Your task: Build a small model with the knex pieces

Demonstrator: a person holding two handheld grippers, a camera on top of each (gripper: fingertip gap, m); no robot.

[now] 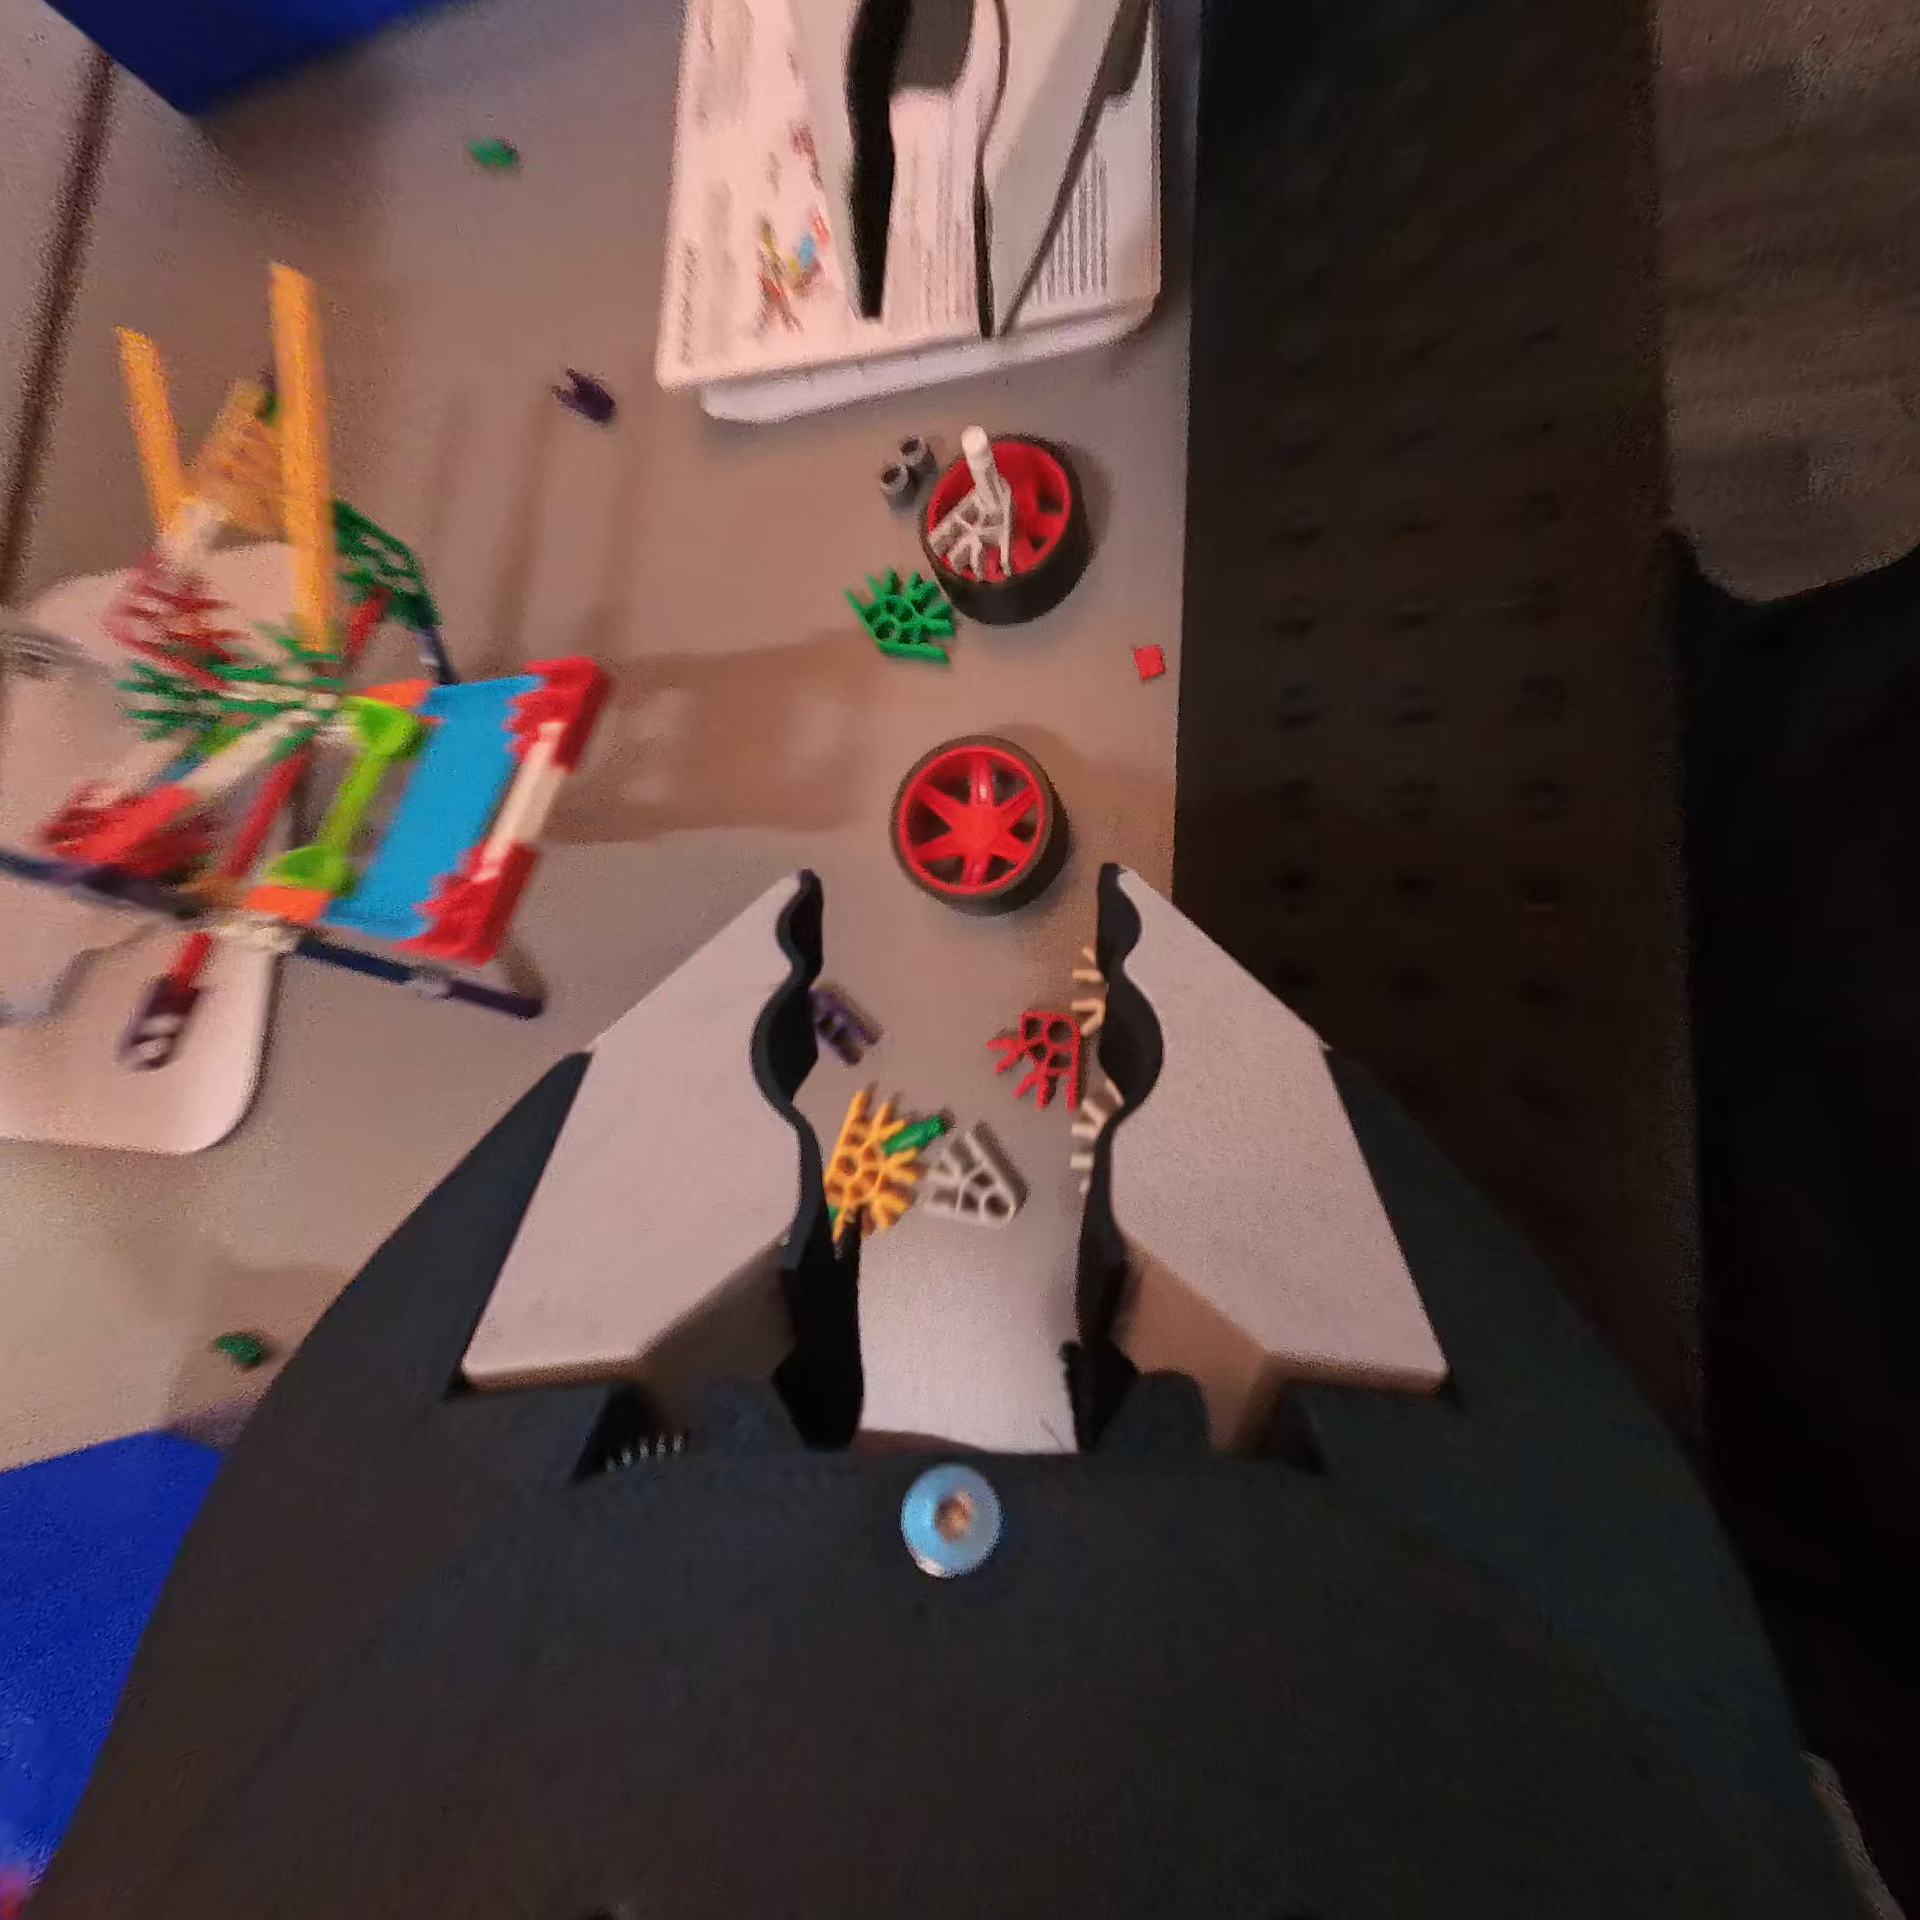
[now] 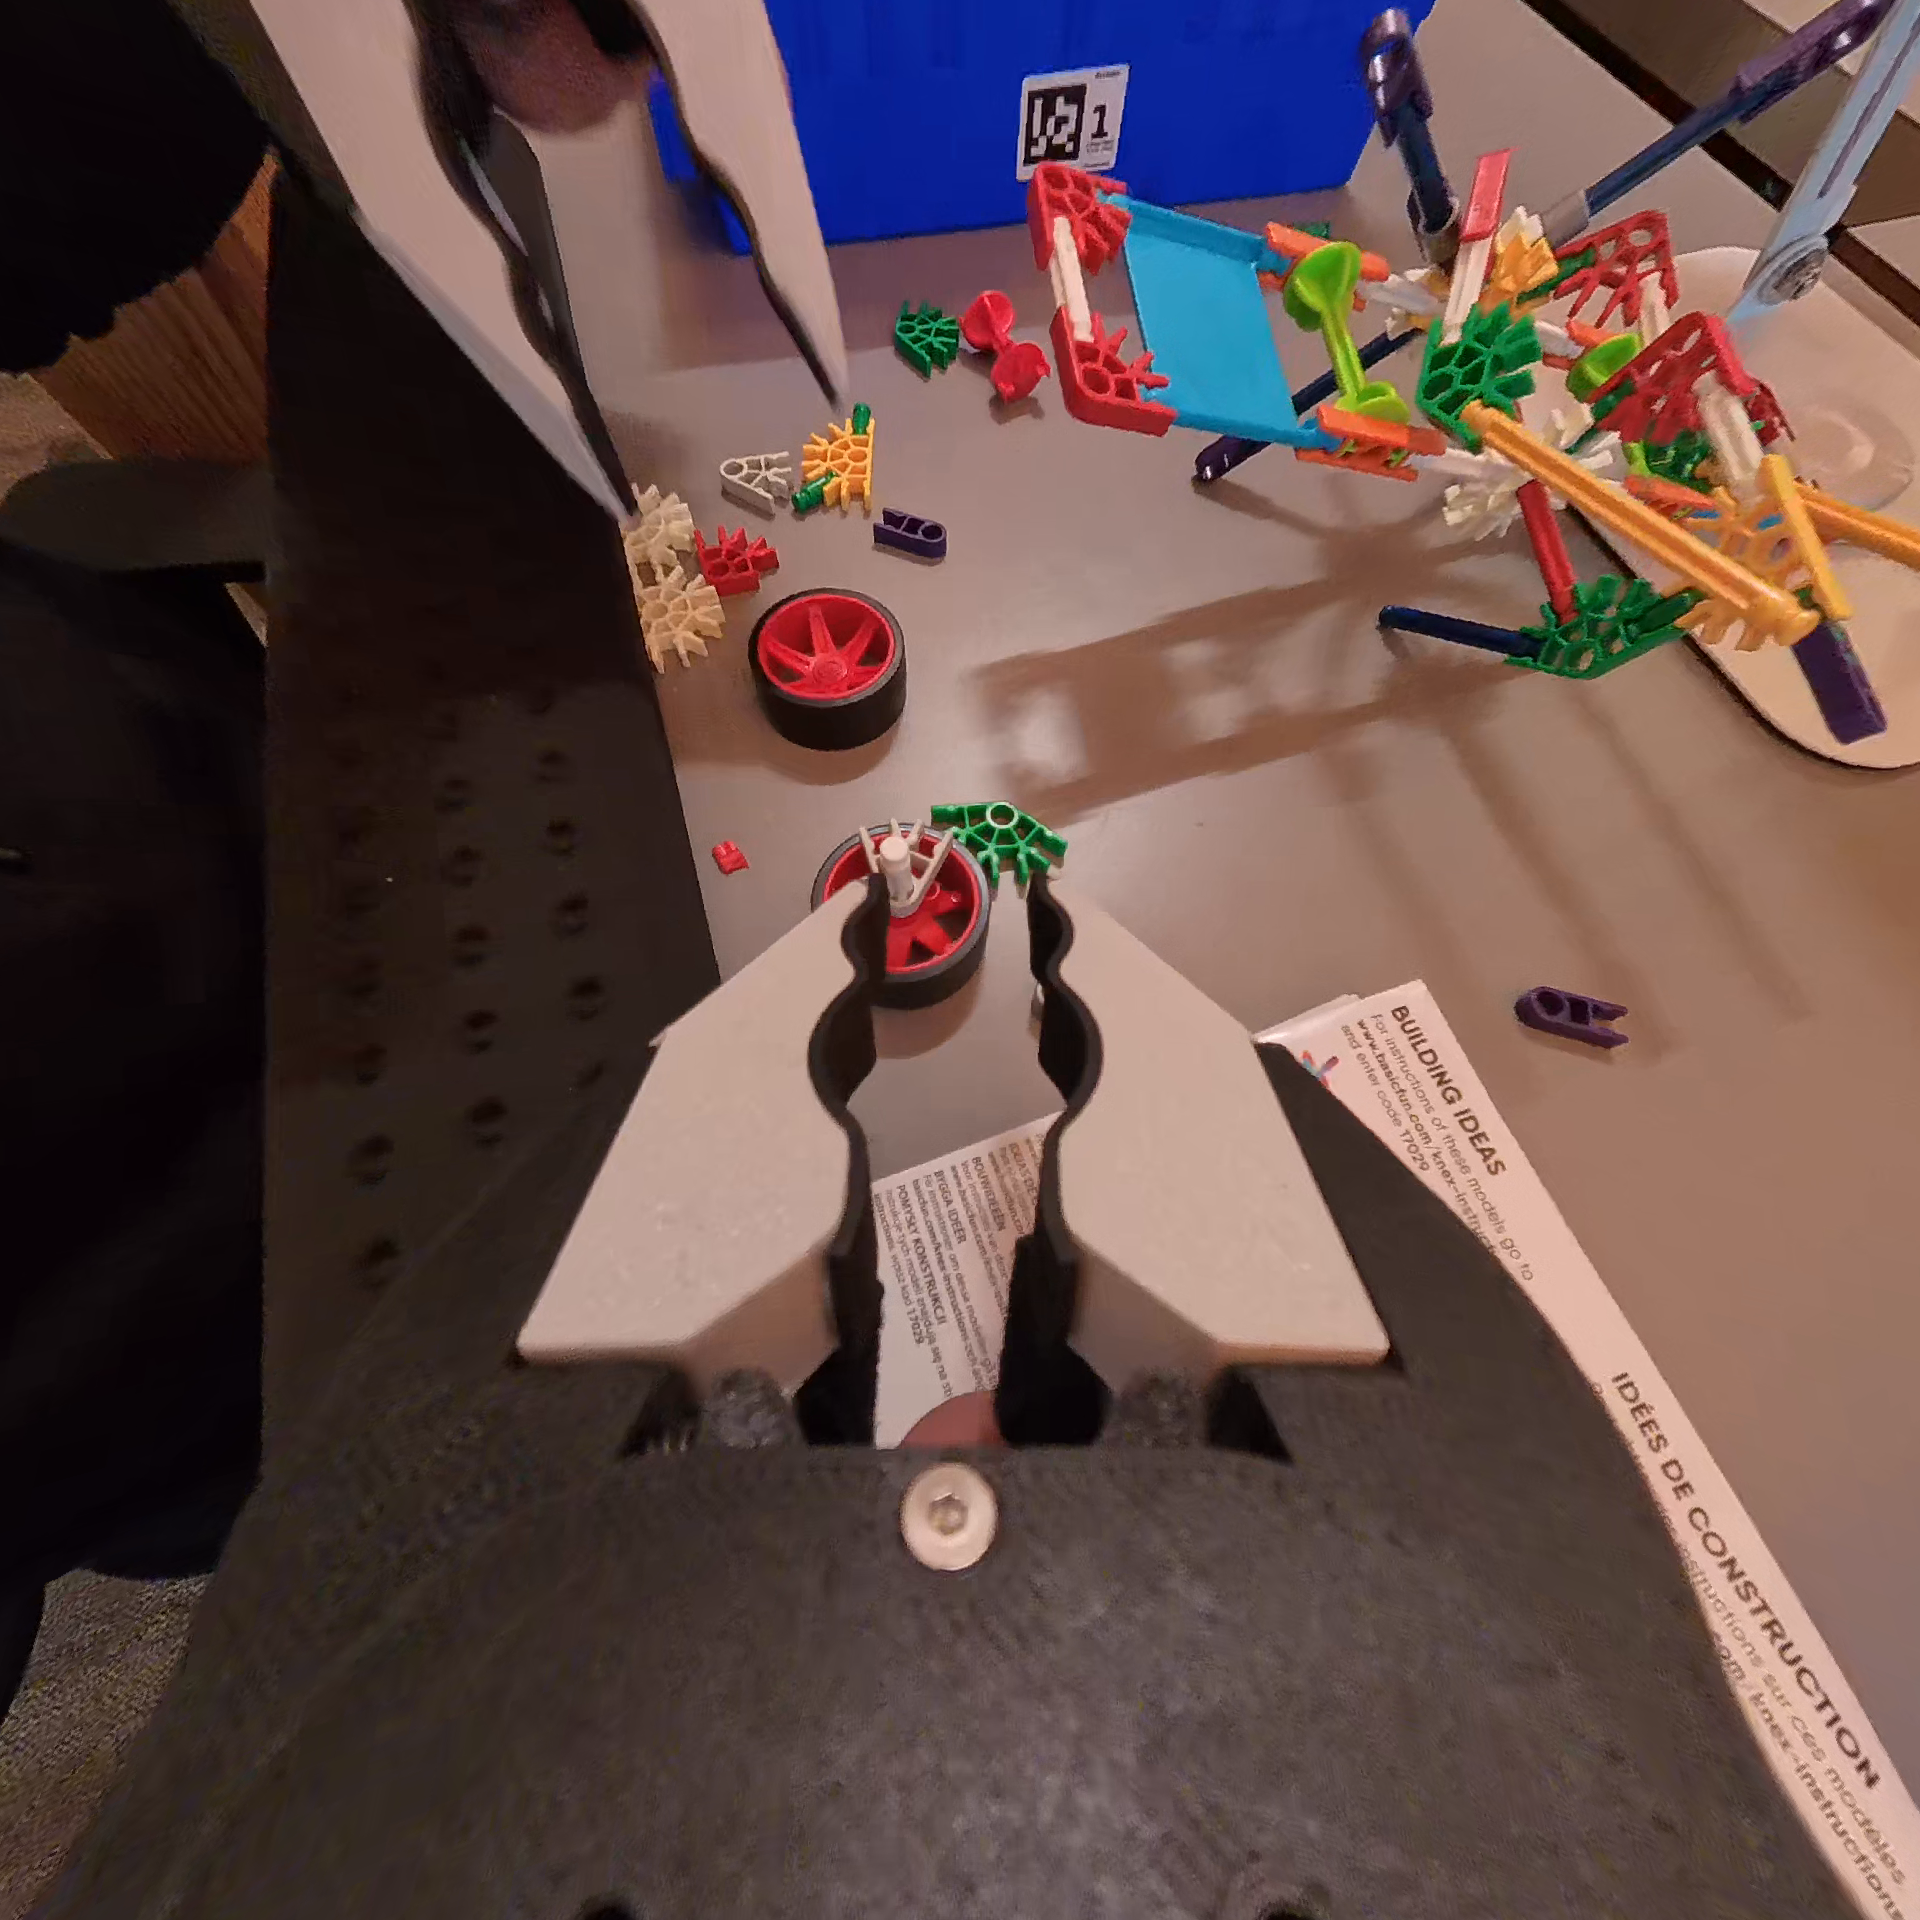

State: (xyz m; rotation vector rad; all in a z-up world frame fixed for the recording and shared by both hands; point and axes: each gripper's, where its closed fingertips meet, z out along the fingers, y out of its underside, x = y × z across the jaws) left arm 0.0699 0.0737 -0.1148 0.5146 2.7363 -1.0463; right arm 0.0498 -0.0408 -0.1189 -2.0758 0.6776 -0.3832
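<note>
Left gripper [image 1: 958, 883]: jaws apart, empty, over loose plastic connectors on the grey table [image 1: 623, 540]. Right gripper [image 2: 940, 894]: jaws apart, empty, just before the red-hubbed black wheel holding a white rod-and-connector piece [image 2: 914, 914]. Blue bin [image 2: 1039, 104]: contents hidden

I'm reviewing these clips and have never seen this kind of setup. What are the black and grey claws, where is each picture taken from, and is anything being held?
Each claw is a hand-held two-finger gripper with a camera looking forward along its fingers, so there is one picture per gripper. The left gripper is open and empty above small loose connector pieces, with a red wheel just beyond its tips. The right gripper is also open, its tips at a second red wheel with a grey peg standing in it, beside a green connector. It holds nothing. Also on the table lie a colourful built model, a printed booklet and a blue bin.
</note>
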